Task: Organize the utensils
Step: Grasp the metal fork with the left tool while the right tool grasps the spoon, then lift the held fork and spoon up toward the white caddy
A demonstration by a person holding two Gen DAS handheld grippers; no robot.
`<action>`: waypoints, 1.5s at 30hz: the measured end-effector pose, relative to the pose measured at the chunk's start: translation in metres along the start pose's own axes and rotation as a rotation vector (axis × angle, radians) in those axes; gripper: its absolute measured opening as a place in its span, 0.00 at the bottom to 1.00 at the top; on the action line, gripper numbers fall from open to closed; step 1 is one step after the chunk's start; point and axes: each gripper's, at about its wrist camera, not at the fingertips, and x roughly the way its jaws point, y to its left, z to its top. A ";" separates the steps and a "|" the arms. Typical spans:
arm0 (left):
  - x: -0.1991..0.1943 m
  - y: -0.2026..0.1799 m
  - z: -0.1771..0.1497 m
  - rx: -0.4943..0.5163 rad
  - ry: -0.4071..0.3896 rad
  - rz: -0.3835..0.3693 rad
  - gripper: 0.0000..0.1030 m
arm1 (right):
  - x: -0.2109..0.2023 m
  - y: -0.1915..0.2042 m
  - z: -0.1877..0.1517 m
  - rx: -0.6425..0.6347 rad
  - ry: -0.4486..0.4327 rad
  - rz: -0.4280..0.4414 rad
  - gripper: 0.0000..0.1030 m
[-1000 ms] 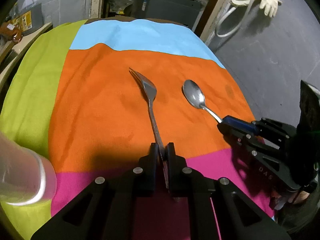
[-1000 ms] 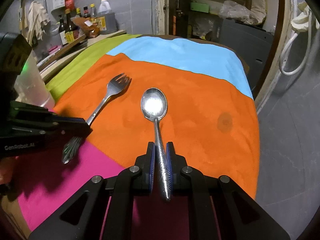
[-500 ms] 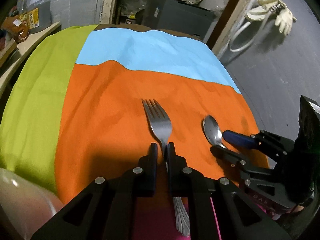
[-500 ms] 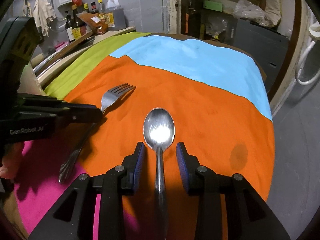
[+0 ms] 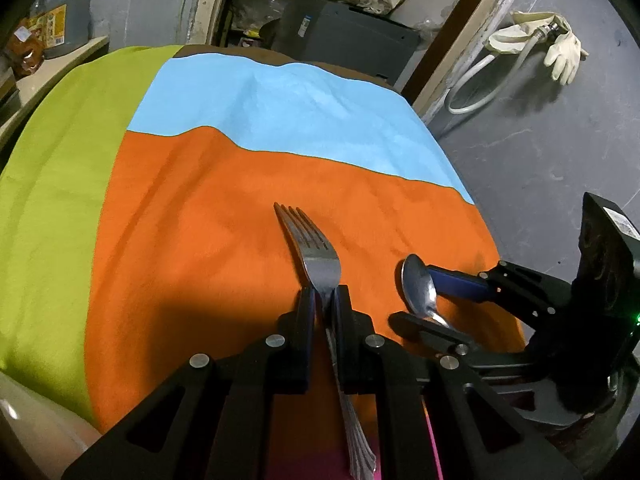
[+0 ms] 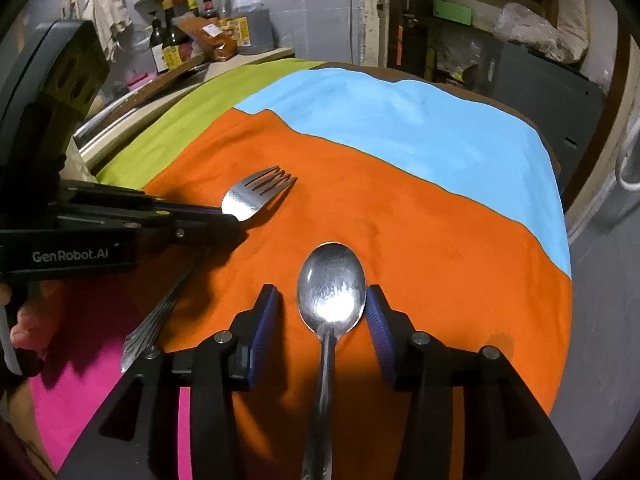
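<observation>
A steel fork [image 5: 310,246] lies on the orange band of the cloth, tines pointing away. My left gripper [image 5: 323,300] is shut on the fork's neck, just behind the tines; the fork also shows in the right wrist view [image 6: 256,196]. A steel spoon [image 6: 332,292] lies bowl-up on the orange cloth to the fork's right. My right gripper [image 6: 322,304] is open, its blue-padded fingers on either side of the spoon's bowl without touching it. The spoon bowl also shows in the left wrist view [image 5: 416,290].
The table is covered by a cloth [image 5: 280,112] with green, blue, orange and pink bands. A pale translucent container [image 5: 24,428] stands at the near left. Bottles and a jug [image 6: 216,28] stand on a shelf at the far left. The table's right edge drops to a grey floor.
The right gripper has let go of the spoon and opened wide, sliding forward to the bowl. The left gripper slid forward along the fork handle to its neck, still closed.
</observation>
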 end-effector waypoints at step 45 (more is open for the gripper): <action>-0.124 -0.076 -0.088 0.293 -0.678 0.235 0.00 | -0.148 0.075 -0.032 0.009 -0.701 -0.236 0.30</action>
